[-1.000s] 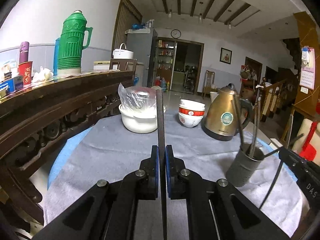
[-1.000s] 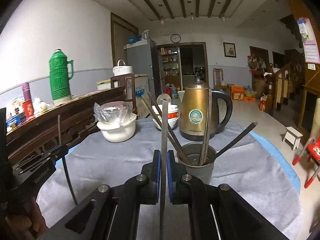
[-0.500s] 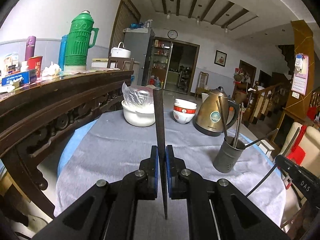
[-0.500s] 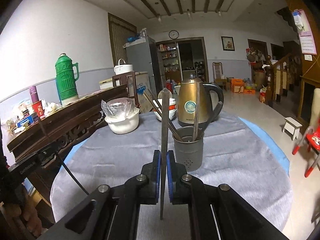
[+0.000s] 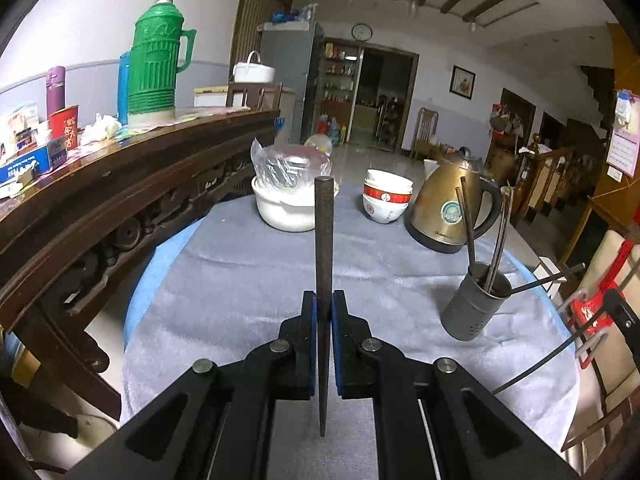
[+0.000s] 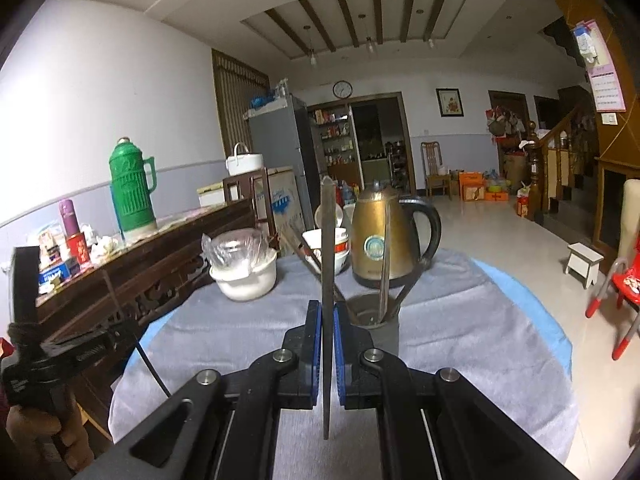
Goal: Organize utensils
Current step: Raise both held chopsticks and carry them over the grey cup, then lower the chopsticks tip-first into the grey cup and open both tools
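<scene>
The left gripper (image 5: 323, 312) is clamping its jaws tight on a dark chopstick (image 5: 323, 240), which is standing upright between the blue pads, its blunt top rising well above them and its thin tip hanging below. The right gripper (image 6: 328, 320) is doing the same with a second chopstick (image 6: 328, 240), jaws closed on it at about mid-length. Both are hovering over the near part of the bench (image 5: 248, 280), which is wearing a grey cloth. The grey utensil holder (image 5: 476, 304) is standing on the right side of the bench in the left view (several sticks are leaning out of it already), apart from the left jaws; in the right view it is sitting just behind the right jaws. Farther off, a brass-coloured kettle (image 5: 448, 208), stacked bowls (image 5: 386, 200) and a white pot (image 5: 284, 208) are lining the far edge.
</scene>
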A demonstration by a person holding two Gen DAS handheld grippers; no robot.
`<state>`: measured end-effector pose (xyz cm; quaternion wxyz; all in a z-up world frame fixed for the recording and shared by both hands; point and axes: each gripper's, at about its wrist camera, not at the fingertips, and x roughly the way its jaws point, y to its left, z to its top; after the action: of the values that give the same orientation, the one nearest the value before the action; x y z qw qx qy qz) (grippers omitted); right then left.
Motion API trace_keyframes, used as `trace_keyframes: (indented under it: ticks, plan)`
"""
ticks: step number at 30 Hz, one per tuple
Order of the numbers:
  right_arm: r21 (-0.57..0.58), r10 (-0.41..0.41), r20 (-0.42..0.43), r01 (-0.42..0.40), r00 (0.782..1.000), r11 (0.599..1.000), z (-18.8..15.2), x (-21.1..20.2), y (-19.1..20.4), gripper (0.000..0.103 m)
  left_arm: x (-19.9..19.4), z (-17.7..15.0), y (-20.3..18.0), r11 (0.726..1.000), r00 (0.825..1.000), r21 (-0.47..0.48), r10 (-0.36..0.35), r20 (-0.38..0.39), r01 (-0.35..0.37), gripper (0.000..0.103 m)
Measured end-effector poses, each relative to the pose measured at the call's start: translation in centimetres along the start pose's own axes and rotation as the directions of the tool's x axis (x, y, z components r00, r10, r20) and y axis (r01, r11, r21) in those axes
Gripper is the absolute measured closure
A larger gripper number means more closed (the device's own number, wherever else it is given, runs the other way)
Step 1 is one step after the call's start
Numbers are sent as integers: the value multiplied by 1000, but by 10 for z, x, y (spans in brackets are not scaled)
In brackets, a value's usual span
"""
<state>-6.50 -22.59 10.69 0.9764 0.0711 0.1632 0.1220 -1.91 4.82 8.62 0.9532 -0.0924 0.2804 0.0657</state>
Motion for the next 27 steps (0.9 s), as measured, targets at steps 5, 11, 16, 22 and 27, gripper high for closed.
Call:
trace_keyframes:
  ticks: [5, 11, 16, 22, 27]
  plan:
    - [6, 0, -6, 0, 1000, 1000, 2, -1, -4, 96, 3, 1, -8, 999, 1000, 33, 17, -26, -16, 96]
    - [11, 3, -14, -3, 1000, 1000, 2, 0, -5, 96, 3, 4, -12, 999, 999, 42, 15, -39, -13, 96]
    - [13, 5, -15, -5, 1000, 1000, 4, 1, -6, 96, 5, 6, -13, 999, 999, 47, 13, -45, -10, 96]
    - [29, 15, 0, -15, 1000, 999, 11, -1, -11, 96, 9, 12, -18, 999, 998, 35, -23, -62, 25, 96]
    - [46, 42, 41, -44, 998, 998, 30, -9, -15, 96, -1, 33, -25, 995, 995, 10, -96, -23, 96, 96]
